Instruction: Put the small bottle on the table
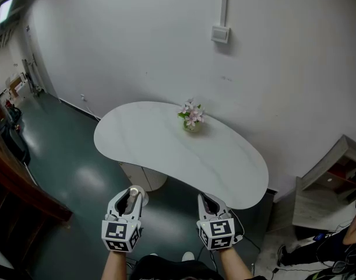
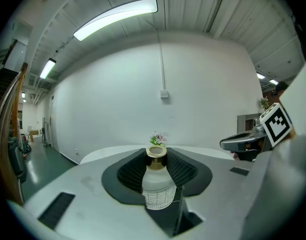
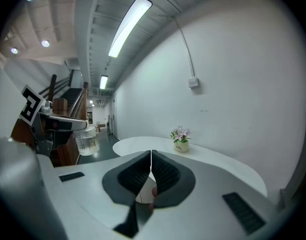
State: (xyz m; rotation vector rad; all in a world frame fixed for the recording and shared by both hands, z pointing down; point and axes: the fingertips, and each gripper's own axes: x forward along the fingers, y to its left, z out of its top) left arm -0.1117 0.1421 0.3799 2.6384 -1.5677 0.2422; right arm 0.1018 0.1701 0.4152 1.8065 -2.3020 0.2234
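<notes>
A small frosted bottle (image 2: 158,184) with a gold neck stands upright between the ribbed pads of my left gripper (image 2: 157,170), which is shut on it. From the head view, the bottle's gold top (image 1: 133,191) shows at the tip of the left gripper (image 1: 129,202), held in the air short of the white bean-shaped table (image 1: 166,150). The bottle (image 3: 86,141) also shows at the left in the right gripper view. My right gripper (image 1: 209,203) hangs beside it, and its jaws (image 3: 151,170) are shut with nothing between them.
A small pot of pink flowers (image 1: 191,116) stands near the table's far edge by the white wall. A wooden railing (image 1: 14,174) runs along the left. Grey shelving (image 1: 332,182) and a person's arm (image 1: 353,229) are at the right, above cables on the floor.
</notes>
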